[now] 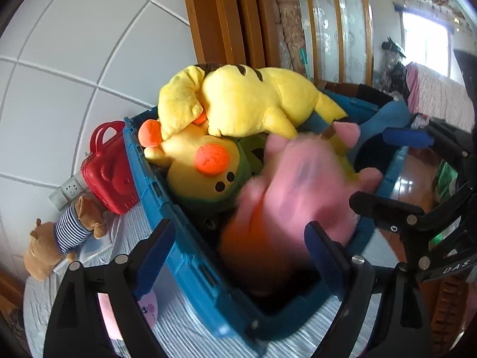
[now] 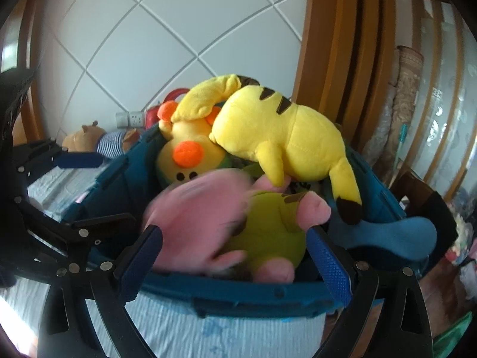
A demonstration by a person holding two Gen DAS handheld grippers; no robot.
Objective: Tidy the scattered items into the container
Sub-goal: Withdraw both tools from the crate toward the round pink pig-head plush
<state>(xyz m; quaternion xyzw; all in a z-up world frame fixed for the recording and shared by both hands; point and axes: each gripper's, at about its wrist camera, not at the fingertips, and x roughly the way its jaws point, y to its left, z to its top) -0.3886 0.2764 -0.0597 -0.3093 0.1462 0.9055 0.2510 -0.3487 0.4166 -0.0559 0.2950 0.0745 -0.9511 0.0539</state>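
Note:
A blue plastic crate [image 1: 190, 265] [image 2: 259, 295] stands on a striped bed sheet and holds several plush toys. A yellow plush with brown stripes [image 1: 253, 101] [image 2: 286, 137] lies on top, over a yellow plush with orange cheeks [image 1: 202, 164] [image 2: 184, 155]. A pink plush [image 1: 301, 185] [image 2: 193, 220] is blurred with motion in the crate, free of both grippers. My left gripper [image 1: 238, 238] is open above the crate's near corner. My right gripper [image 2: 232, 244] is open over the near rim; it also shows in the left wrist view [image 1: 384, 167].
A red toy case [image 1: 110, 167] and a brown plush in a striped shirt [image 1: 62, 235] [image 2: 98, 140] lie on the bed beside the crate, by the tiled wall. A pink plush face [image 1: 147, 307] lies under my left gripper. A wooden door frame [image 2: 328, 44] stands behind.

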